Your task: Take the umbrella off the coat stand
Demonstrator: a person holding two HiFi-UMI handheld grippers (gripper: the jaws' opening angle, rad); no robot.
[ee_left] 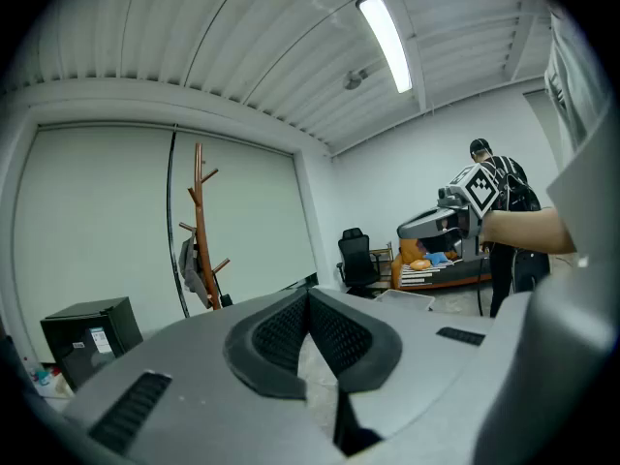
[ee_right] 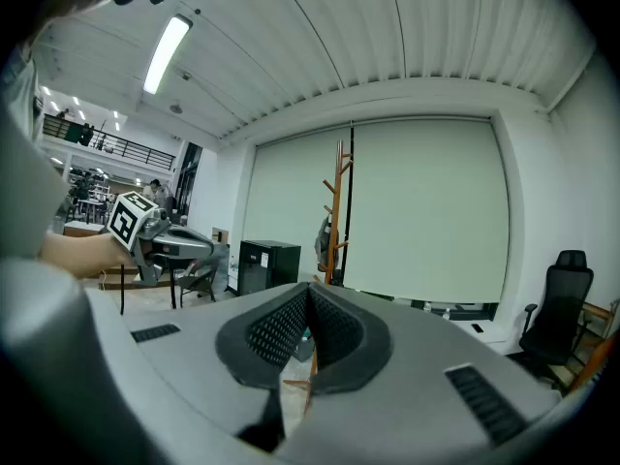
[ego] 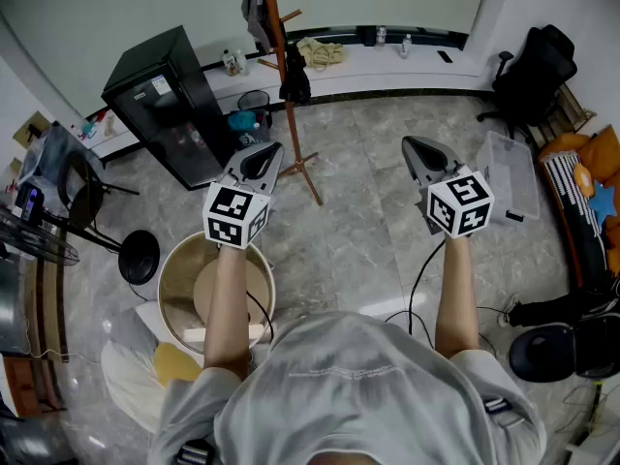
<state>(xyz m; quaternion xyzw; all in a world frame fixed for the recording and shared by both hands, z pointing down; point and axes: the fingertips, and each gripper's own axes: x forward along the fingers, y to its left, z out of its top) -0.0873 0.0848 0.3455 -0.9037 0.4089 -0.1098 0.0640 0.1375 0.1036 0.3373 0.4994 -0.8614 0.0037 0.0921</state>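
Note:
The brown wooden coat stand [ego: 284, 85] rises at the top middle of the head view, some way ahead of both grippers. A black folded umbrella [ego: 294, 74] hangs on its right side, and a grey garment [ego: 254, 10] hangs higher on the left. My left gripper [ego: 268, 150] and my right gripper [ego: 411, 144] are held side by side, both shut and empty, pointing toward the stand. In the left gripper view the stand [ee_left: 201, 231] is left of the jaws' tip [ee_left: 308, 294]. The right gripper view has the stand [ee_right: 336, 211] just above and right of its tip [ee_right: 308, 289].
A black cabinet [ego: 165, 100] stands left of the stand, and a round tan bin [ego: 194, 279] sits under my left arm. To the right are a clear plastic box [ego: 513, 172] and a black office chair [ego: 533, 66]. A low ledge [ego: 387, 61] runs along the far wall. Cables lie on the floor.

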